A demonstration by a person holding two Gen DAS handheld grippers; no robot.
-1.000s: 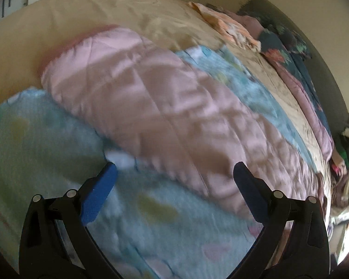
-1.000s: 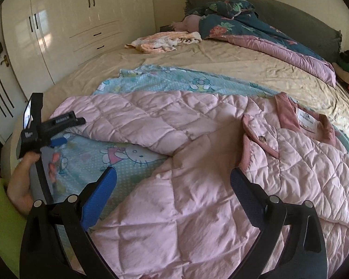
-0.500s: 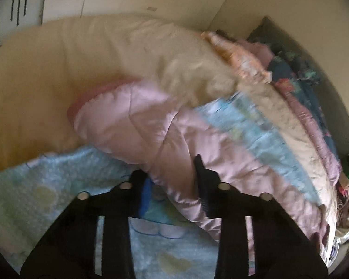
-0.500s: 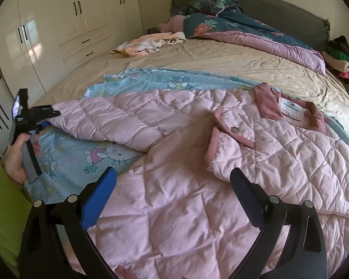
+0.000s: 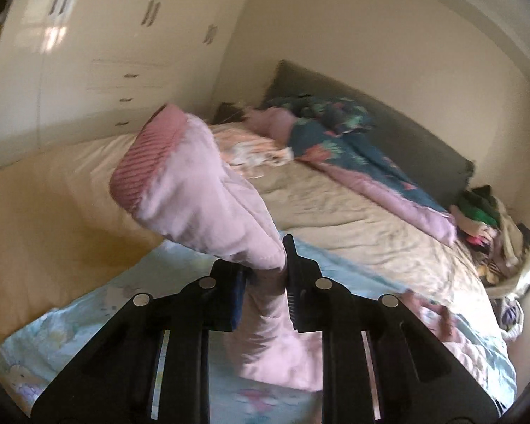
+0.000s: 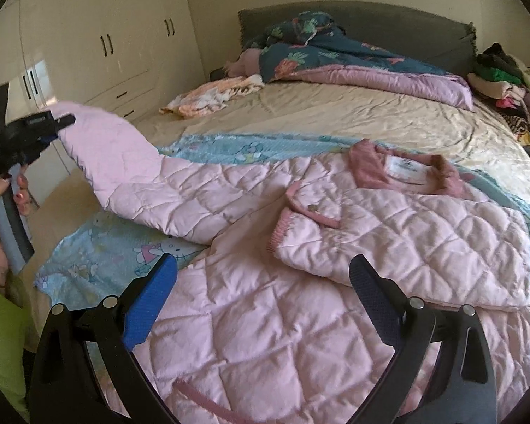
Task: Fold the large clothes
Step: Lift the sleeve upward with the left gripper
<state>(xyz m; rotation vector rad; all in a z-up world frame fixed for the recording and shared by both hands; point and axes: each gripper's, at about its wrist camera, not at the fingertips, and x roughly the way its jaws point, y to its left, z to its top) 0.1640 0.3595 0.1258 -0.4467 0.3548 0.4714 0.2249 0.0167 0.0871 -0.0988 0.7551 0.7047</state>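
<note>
A pink quilted jacket lies spread on a light blue cartoon blanket on the bed. My left gripper is shut on the jacket's sleeve near its ribbed cuff and holds it lifted off the bed. In the right wrist view the left gripper holds the raised sleeve at the far left. My right gripper is open and empty, hovering over the jacket's body. The other sleeve lies folded across the jacket's front.
The beige bed sheet stretches behind. A dark floral duvet lies at the grey headboard. An orange patterned garment lies at back left. A clothes pile sits at the right edge. White wardrobes stand left.
My left gripper closed on the sleeve end and lifted it up off the bed. My right gripper stayed open and shifted slightly over the jacket.
</note>
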